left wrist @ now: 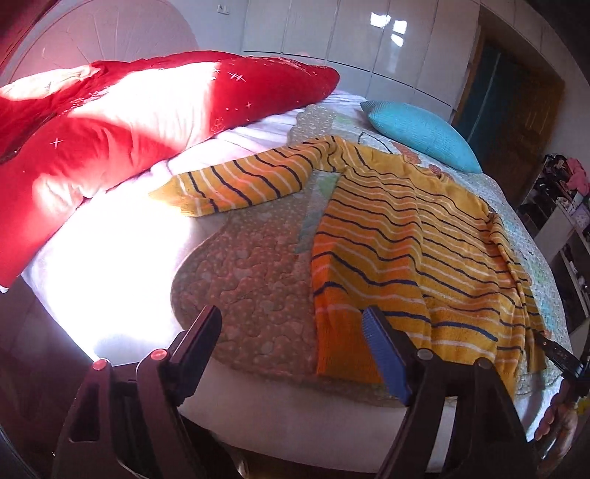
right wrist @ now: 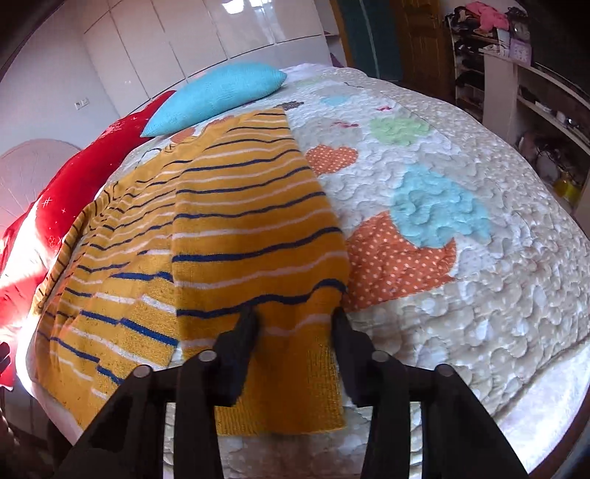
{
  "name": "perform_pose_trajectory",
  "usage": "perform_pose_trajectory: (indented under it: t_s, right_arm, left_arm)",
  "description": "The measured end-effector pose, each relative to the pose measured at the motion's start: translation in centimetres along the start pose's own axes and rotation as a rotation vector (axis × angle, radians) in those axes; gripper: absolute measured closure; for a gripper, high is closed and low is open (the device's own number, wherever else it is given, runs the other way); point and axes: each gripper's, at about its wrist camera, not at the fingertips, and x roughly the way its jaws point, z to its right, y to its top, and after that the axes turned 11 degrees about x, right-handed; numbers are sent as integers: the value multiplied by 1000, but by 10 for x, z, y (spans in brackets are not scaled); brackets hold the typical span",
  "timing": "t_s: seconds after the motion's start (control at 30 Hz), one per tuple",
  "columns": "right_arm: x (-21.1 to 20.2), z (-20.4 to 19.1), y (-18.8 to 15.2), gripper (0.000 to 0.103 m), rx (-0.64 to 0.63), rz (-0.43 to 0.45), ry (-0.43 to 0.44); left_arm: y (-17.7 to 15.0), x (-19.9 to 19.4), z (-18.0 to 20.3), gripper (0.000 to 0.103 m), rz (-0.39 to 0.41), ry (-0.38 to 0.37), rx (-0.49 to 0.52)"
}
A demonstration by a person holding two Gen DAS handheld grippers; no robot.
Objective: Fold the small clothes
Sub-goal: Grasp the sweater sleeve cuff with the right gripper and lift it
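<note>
Your left gripper [left wrist: 291, 331] hangs spread wide over the near edge of the patchwork quilted bedspread [right wrist: 461, 177]. Your right gripper [right wrist: 295, 317], fingers parted, straddles the yellow navy-and-white striped knitted sweater's [right wrist: 228, 221] folded-over sleeve.

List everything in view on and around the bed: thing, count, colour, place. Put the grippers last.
Striped sweater: one, yellow with navy and white stripes, flat on the quilt, right side folded in, left sleeve out.
Quilt: one, pale with orange, blue, green patches, covering the bed.
Pillow: one, turquoise, beyond the sweater.
Red bedding: one heap, left side.
Wardrobe: white, glossy, behind.
Shelves: cluttered, right.
Left gripper: open, over the hem.
Right gripper: open, astride the folded hem.
</note>
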Motion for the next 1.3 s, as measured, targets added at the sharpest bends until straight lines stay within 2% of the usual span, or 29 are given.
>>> perform_pose_trajectory:
  t_s: [0.03,0.07,0.13,0.3,0.37,0.4,0.43,0.47,0.5,0.57,0.67,0.73,0.77,0.9,1.03,1.07,1.13,1.17,1.2,1.3]
  right_arm:
    - [-1,-1,2,91,-1,-22,42]
    - [-5,1,5,91,4,-21,54]
    - [-18,7,14,91,-6,22,12]
    - [-50,52,63,91,12,179,-297]
    - [-51,74,80,87,44,199,-448]
    - [-52,83,86,86,69,194,-488]
    - [-55,88,87,78,95,194,-499]
    - [-61,89,85,68,114,203,-481]
    - [-66,85,80,62,121,206,-427]
    - [-73,66,62,45,114,174,-231]
    - [-56,26,30,43,93,31,92]
    - [-36,2,6,43,103,-86,249]
    - [-24,-8,-4,43,110,-133,298]
    - [8,-37,-33,42,107,-207,352]
    - [22,-64,-45,43,103,-200,382]
    - [25,-69,-46,55,94,-198,378]
    - [32,-77,-48,89,87,-236,407]
    - [33,-76,-47,89,113,-249,429]
    - [29,-72,-46,89,135,-244,448]
    - [2,-60,-40,90,156,-210,478]
  left_arm:
    - [0,2,4,25,-9,-9,7]
    - [1,3,8,25,-17,-8,15]
    - [2,5,13,25,-17,-4,35]
    - [-2,13,8,25,-11,4,48]
    - [-4,18,3,25,-16,7,44]
    - [-5,21,1,25,-21,8,40]
    - [-5,25,-1,25,-25,9,37]
    - [-6,29,-3,25,-32,10,35]
    - [-6,34,-5,25,-41,11,36]
    - [-6,45,-6,25,-61,4,48]
    - [-3,62,1,25,-89,-35,73]
    - [-3,73,7,25,-101,-82,85]
    - [-3,79,10,25,-109,-104,88]
    - [-4,102,20,25,-143,-178,101]
    - [-6,117,33,25,-158,-182,143]
    - [-5,120,37,28,-162,-177,158]
    - [-3,121,45,57,-175,-140,187]
    - [-2,119,48,82,-184,-132,191]
    - [0,116,46,92,-197,-147,181]
    - [2,97,44,92,-194,-144,164]
